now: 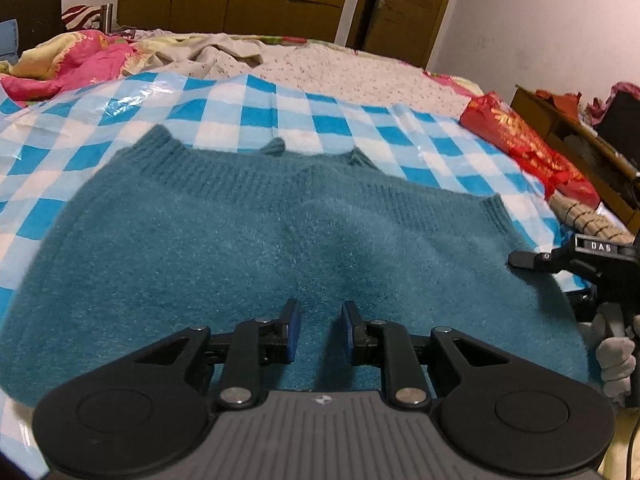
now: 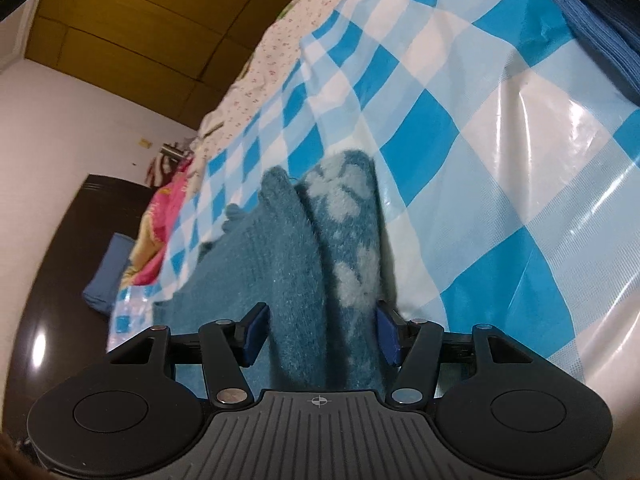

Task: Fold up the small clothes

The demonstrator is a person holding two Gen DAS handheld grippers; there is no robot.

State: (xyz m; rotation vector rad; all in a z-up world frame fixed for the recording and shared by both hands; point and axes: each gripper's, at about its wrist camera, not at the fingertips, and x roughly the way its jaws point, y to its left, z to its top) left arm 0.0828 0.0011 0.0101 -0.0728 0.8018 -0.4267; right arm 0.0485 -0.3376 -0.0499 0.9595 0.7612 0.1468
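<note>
A fuzzy teal knit sweater (image 1: 248,248) lies flat on a blue-and-white checked plastic sheet (image 1: 240,108) spread over the bed. My left gripper (image 1: 322,332) hovers low over its near part, blue pads a small gap apart with nothing between them. In the right wrist view, a folded edge of the sweater (image 2: 320,264), teal with pale blotches, runs between the wide jaws of my right gripper (image 2: 320,334); the pads flank it without squeezing. The left wrist view shows the right gripper (image 1: 532,260) at the sweater's right edge, held by a gloved hand (image 1: 614,356).
A red foil packet (image 1: 528,148) and a beige striped cloth (image 1: 580,216) lie at the sheet's right side, beside a wooden box (image 1: 560,120). A pink quilt (image 1: 80,60) is heaped at the far left. Folded blue fabric (image 2: 592,20) sits beyond the right gripper.
</note>
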